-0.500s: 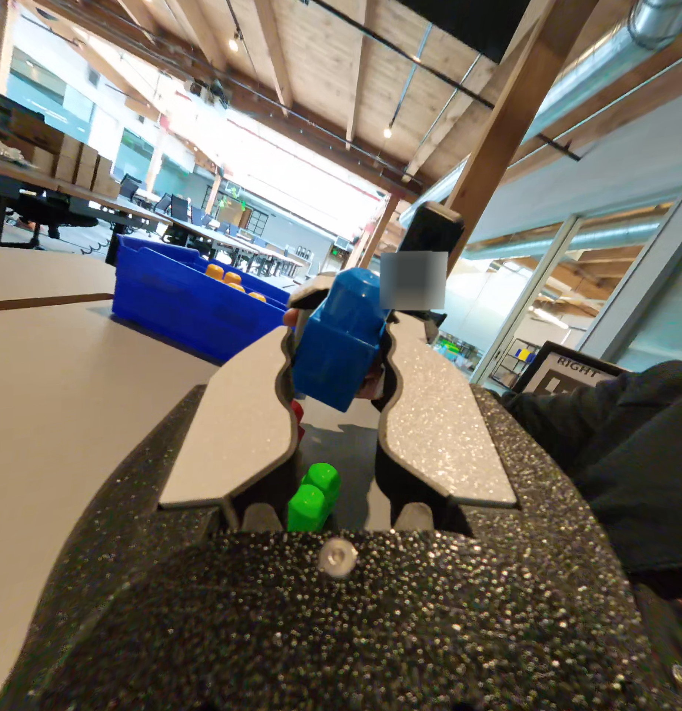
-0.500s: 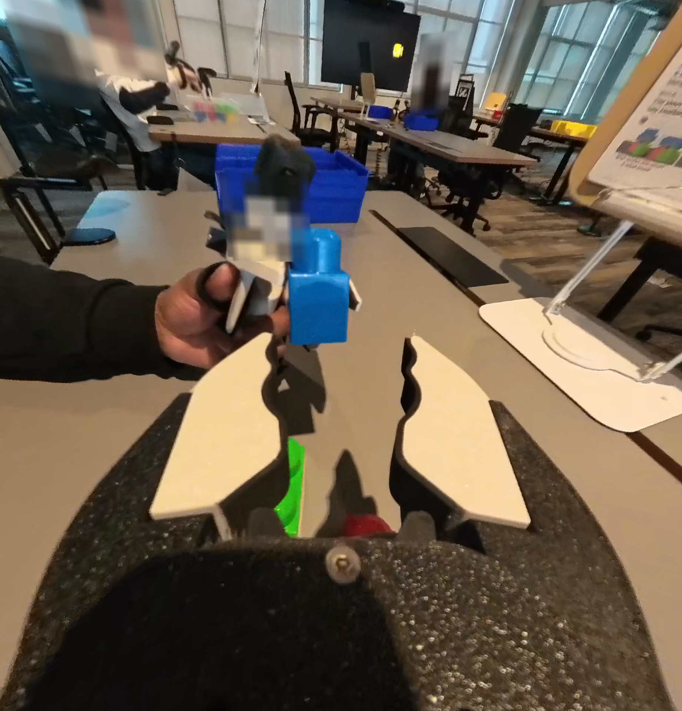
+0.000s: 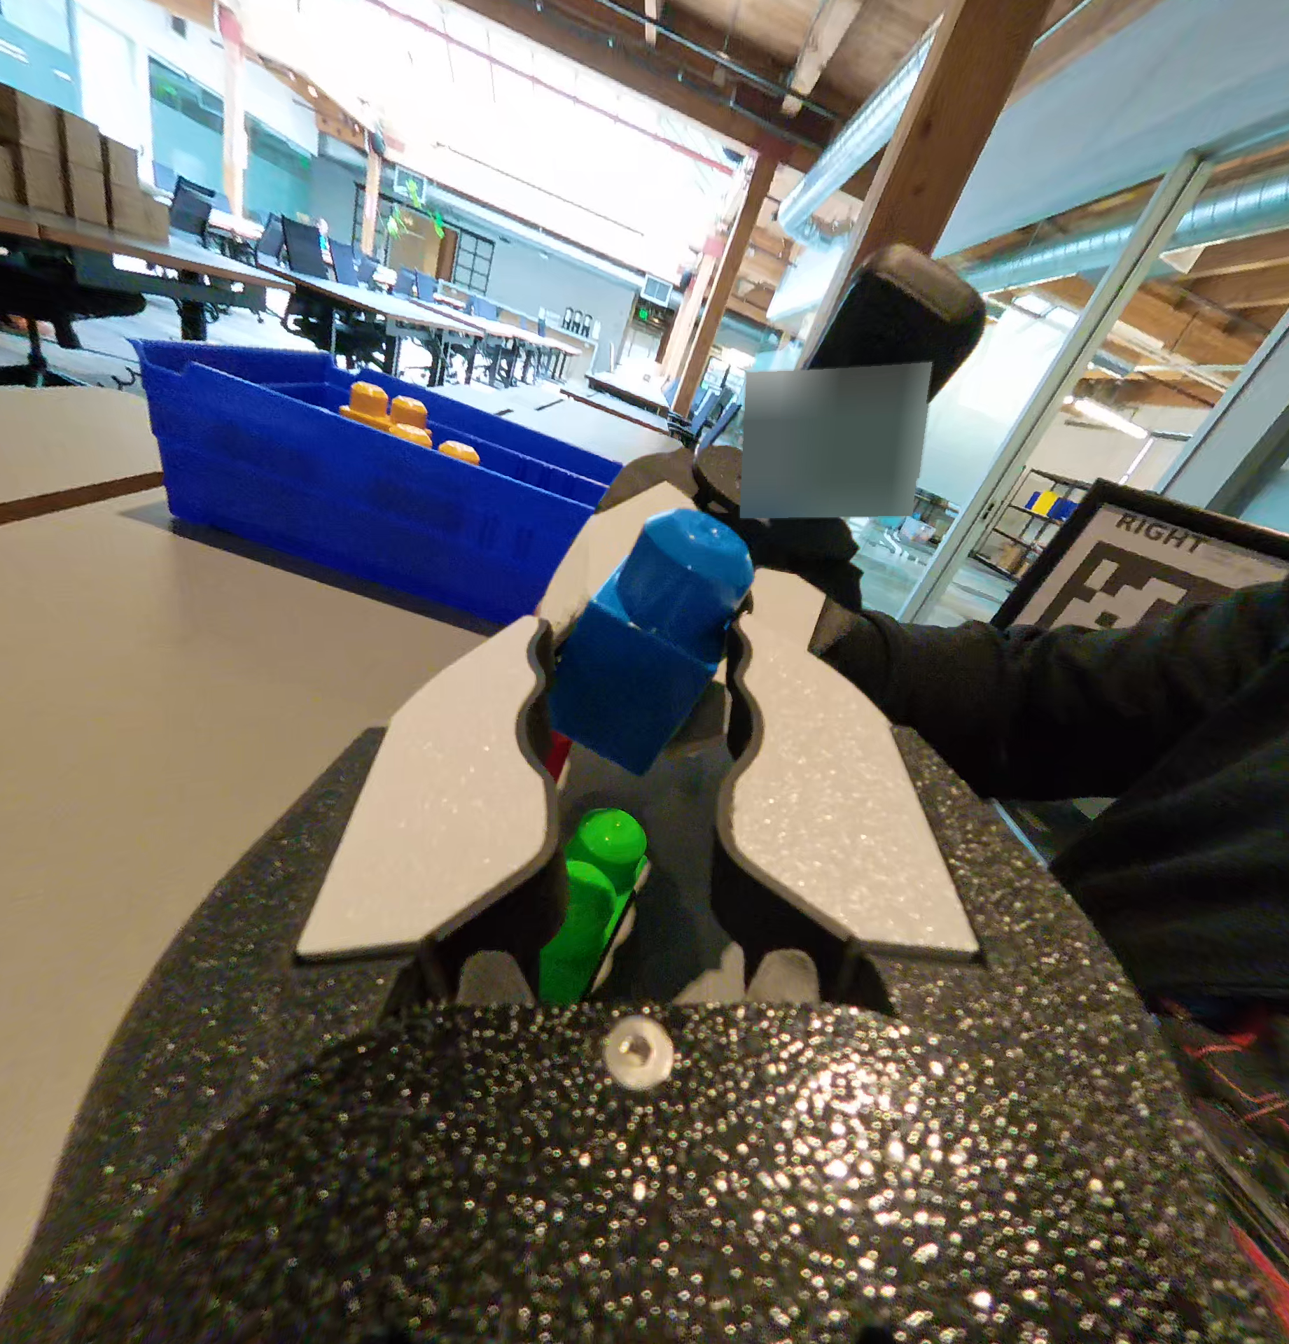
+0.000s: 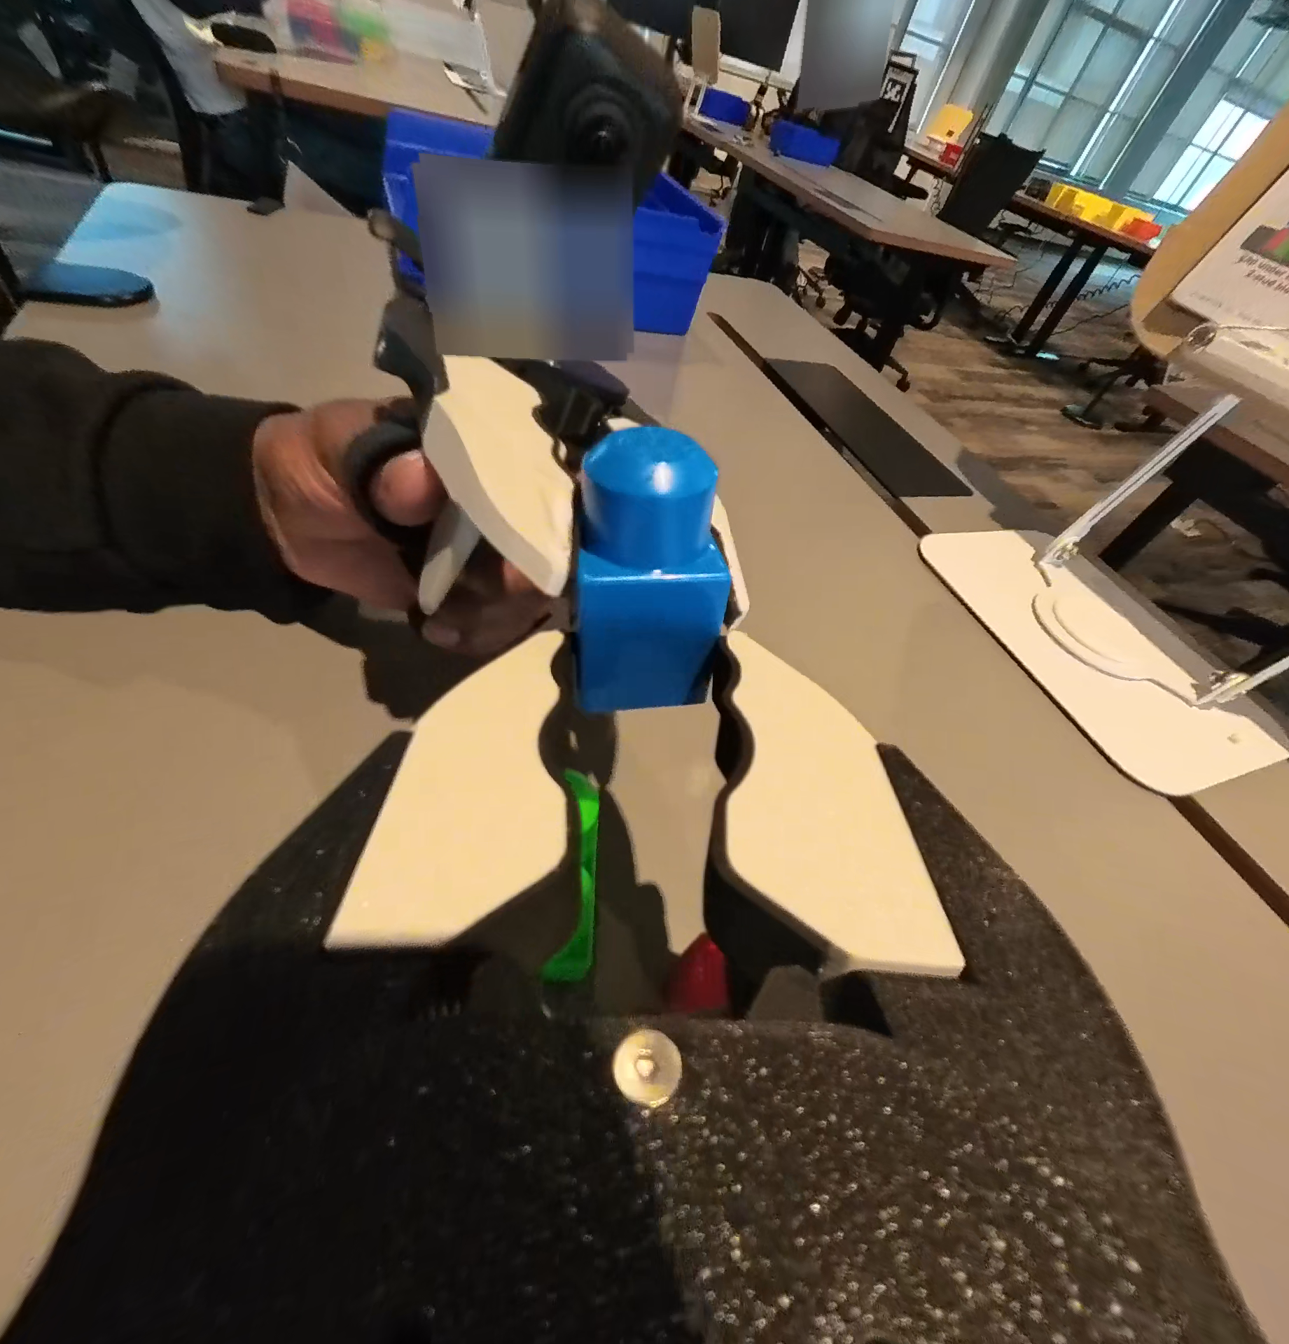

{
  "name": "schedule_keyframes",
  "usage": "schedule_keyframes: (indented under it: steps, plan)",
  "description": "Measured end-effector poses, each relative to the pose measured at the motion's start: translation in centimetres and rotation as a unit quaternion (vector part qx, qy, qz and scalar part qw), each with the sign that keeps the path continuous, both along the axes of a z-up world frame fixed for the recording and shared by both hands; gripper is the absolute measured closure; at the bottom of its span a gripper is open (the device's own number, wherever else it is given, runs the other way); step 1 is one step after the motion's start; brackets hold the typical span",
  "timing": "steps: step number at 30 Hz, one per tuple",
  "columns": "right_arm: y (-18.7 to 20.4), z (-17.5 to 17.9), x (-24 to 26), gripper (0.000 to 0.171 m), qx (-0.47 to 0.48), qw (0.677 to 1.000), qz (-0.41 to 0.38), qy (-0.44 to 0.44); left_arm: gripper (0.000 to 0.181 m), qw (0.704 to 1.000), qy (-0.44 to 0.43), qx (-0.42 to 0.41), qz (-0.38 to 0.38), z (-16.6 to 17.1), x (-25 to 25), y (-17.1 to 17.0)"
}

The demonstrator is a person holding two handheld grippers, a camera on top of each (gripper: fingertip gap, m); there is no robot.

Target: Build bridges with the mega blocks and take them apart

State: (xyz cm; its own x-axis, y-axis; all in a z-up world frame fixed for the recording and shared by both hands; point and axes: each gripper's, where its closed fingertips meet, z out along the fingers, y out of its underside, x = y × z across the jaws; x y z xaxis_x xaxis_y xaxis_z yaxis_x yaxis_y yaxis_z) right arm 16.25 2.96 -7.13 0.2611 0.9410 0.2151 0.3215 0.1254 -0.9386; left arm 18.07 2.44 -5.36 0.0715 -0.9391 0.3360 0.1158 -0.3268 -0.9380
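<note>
Above the table (image 4: pixel 190 727), both jaws around blue block (image 4: pixel 645 582)

One blue block (image 4: pixel 645 582), one green block (image 3: pixel 590 902), two grippers.

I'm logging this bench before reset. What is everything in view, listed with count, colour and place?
single-stud block: one, blue, held in the air between both grippers
block: one, green, on table below
block: one, red, on table, mostly hidden
bin: one, blue, far side of table
studded blocks: orange, inside bin, count unclear
stand base: one, white, table's right
left hand-held gripper: shut on block
right hand-held gripper: tips flank block; grip unclear
</note>
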Motion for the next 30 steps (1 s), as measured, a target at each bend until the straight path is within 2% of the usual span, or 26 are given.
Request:
schedule_keyframes:
  steps: [4, 9, 15, 21, 24, 30]
  plan:
    - [0.0, -0.6, 0.6, 0.136, -0.003, 1.000, -0.002, -0.012, 0.138, 1.000, 0.015, 0.014, 0.004, -0.4, 0.2, 0.0]
    - [-0.4, -1.3, 0.7, 0.136, -0.034, 0.999, 0.014, -0.023, 0.142, 0.998, -0.007, 0.057, 0.020, 1.2, -0.9, 0.1]
    - [-0.9, -2.0, 0.2, 0.135, -0.043, 0.998, 0.028, -0.037, 0.152, 0.994, 0.046, 0.096, -0.003, 0.0, -0.2, -0.9]
    - [-0.3, -1.9, 0.7, 0.131, -0.029, 0.999, 0.016, -0.038, 0.153, 0.990, 0.076, 0.114, 0.043, 0.0, -0.4, -0.1]
    - [1.1, -1.8, 2.7, 0.120, -0.026, 0.998, -0.016, -0.054, 0.153, 0.989, 0.084, 0.086, 0.083, -0.7, -1.0, 1.4]
    - [2.8, -2.6, 6.9, 0.118, -0.125, 0.989, -0.063, -0.044, 0.153, 0.982, 0.149, -0.020, 0.114, -5.0, -2.1, 4.1]
